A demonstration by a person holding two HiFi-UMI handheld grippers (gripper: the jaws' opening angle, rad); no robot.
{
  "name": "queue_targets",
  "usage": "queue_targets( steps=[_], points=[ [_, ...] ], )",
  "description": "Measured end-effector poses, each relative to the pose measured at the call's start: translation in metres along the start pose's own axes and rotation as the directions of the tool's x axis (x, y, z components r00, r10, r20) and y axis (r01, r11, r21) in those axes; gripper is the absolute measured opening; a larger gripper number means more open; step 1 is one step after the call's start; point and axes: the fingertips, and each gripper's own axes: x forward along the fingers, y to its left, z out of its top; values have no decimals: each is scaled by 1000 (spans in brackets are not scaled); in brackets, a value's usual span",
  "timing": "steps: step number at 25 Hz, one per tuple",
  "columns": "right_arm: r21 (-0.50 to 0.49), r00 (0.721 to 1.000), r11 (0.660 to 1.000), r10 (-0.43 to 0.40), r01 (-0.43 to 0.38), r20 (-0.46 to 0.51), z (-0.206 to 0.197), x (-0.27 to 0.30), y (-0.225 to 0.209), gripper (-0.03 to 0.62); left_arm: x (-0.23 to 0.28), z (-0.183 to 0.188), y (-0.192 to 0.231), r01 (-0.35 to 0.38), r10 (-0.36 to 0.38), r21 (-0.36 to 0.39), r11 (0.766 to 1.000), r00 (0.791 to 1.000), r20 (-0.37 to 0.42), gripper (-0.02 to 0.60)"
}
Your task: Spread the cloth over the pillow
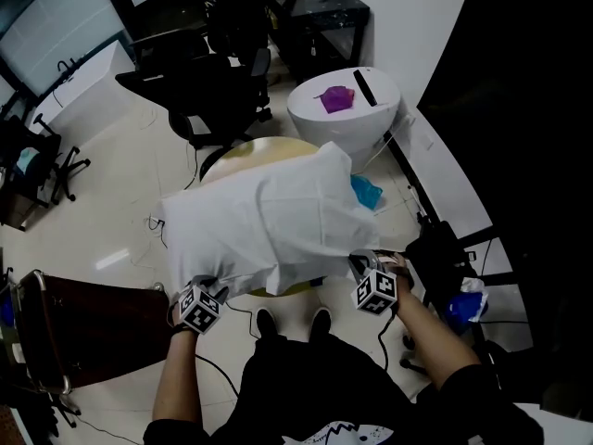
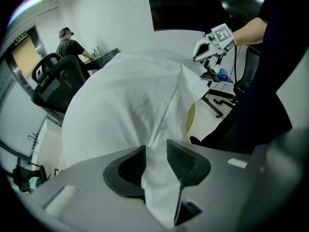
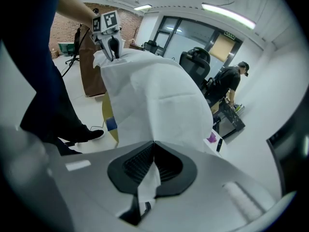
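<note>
One cloth (image 1: 269, 219): white and creased, draped over a bulky rounded form at scene centre; near edge hanging toward the person, far right corner peaked up.
Pillow: under the cloth, not made out separately.
Support: round tan table (image 1: 225, 160), rim showing at the far left of the cloth and again just below its near edge.
Left gripper (image 2: 155, 159): at the near left corner of the cloth; pads part-way apart, clenched on a thick bunched fold of cloth running down between them.
Right gripper (image 3: 153, 164): at the near right corner; jaws pressed together on a thin edge of the cloth, a narrow strip hanging out below the pads.
Span between grippers: near edge of the cloth held at both corners, grippers well apart.
Blue object (image 1: 366, 193): right of the cloth, just beside its edge; kind not identifiable.
White round stand (image 1: 315, 123): far right of the table; purple item (image 1: 336, 98) and black bar (image 1: 365, 88) lying on top, apart from each other.
Black office chair (image 1: 218, 95): far side of the table.
Dark brown panel (image 1: 102, 323): near left, on the pale glossy floor.
Bystander (image 3: 231, 83): far in the room, standing at a dark desk.
</note>
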Motion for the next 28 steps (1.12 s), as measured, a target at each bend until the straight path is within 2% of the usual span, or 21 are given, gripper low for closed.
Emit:
queue_targets(
  steps=[7,13,18,23,28],
  points=[
    [-36,998,998,-53,54,17,3,-26,-17,11,-3,0,-1,8,-7,4,1000,1000,-20,126],
    [-21,994,994,-107,107,7,-16,-45,-38,9,0,-1,-3,23,-23,4,1000,999,-47,126],
    [-47,987,986,-158,157,-18,-32,-47,-60,10,3,-5,-10,40,-39,10,999,997,-63,126],
    [-88,992,990,-118,115,-36,-45,-29,-58,11,6,-6,-12,40,-40,-6,999,997,-66,126],
    [-20,997,997,-70,70,-28,-45,-23,-46,11,8,-8,-12,38,-39,-17,999,996,-79,126]
  ],
)
